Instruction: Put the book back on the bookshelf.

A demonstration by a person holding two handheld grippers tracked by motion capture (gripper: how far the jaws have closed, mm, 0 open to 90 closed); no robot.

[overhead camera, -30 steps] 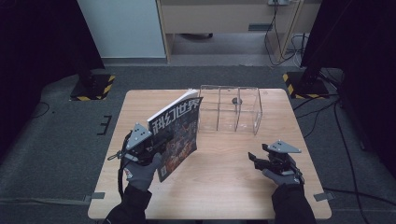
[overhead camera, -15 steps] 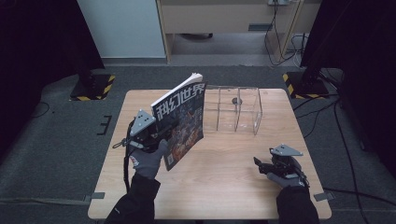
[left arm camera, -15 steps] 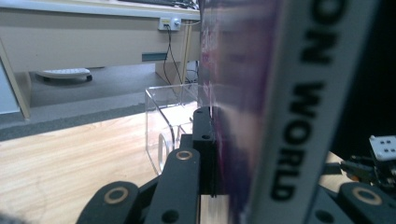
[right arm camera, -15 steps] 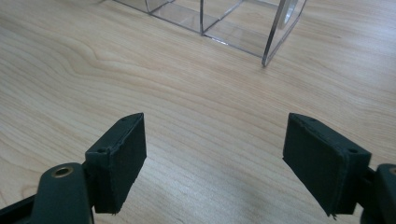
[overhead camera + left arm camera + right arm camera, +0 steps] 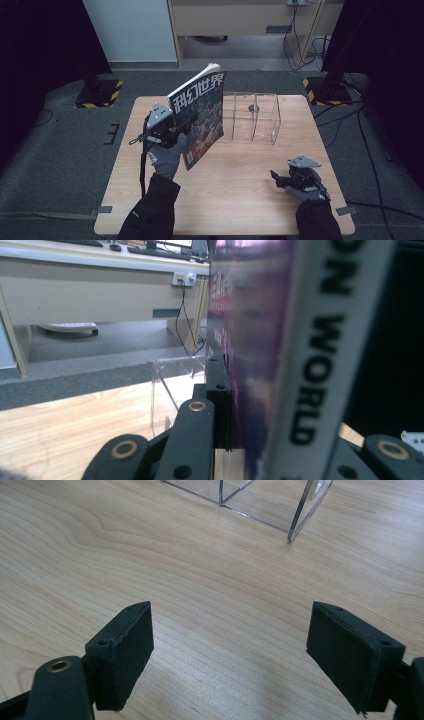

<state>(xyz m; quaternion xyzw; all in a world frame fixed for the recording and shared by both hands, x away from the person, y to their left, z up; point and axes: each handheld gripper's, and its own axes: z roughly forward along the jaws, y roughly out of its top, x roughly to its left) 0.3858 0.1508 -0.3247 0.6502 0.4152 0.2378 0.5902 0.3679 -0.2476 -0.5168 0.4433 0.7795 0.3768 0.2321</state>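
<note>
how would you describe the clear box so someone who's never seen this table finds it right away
Start at the wooden table and look to its far edge, right of centre. There stands the clear box, just right of the magazine held up by the left gripper. It is see-through, with dividers inside.

The magazine (image 5: 199, 117) stands upright in the left gripper (image 5: 167, 134), the clear box (image 5: 254, 117) just right of it, ahead of the right gripper (image 5: 280, 179).
</note>
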